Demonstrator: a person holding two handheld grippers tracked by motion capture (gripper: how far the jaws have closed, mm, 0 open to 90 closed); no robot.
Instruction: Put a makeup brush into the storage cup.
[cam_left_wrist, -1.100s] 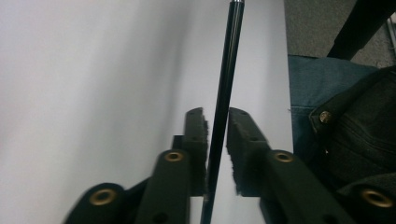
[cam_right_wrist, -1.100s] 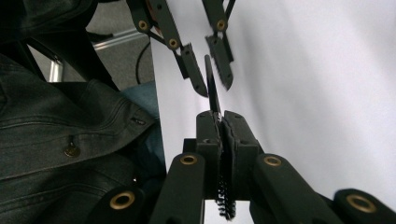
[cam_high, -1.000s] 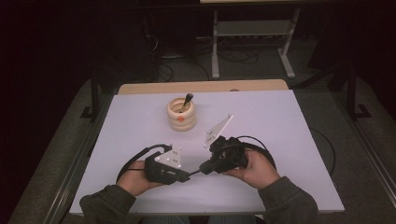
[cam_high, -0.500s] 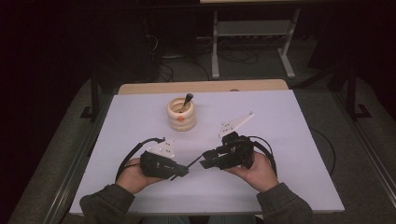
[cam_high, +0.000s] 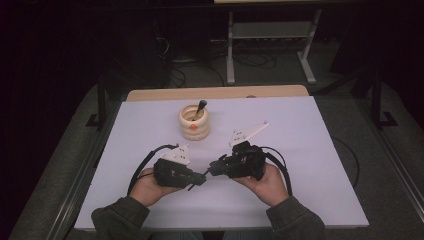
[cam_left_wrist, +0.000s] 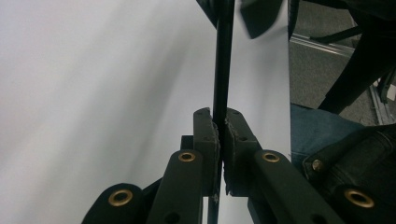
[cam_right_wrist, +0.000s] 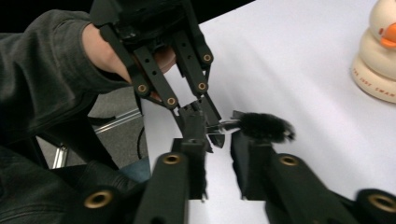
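now left gripper (cam_right_wrist: 198, 119) clamps a small black brush (cam_right_wrist: 261, 127) by its handle.

The surface (cam_high: 310, 150) is a pale lavender-white sheet laid over a board whose bare wooden strip (cam_high: 215, 93) shows along the far edge. Metal rails (cam_high: 82, 175) run along its left and right edges. Around it lies grey carpeted floor (cam_high: 385, 165). Beyond the far edge, the room falls into near darkness; there a light grey metal stand (cam_high: 270, 35) rests on the floor, with dark cables (cam_high: 190, 70) tangled beside it. Light falls mostly on the surface itself.
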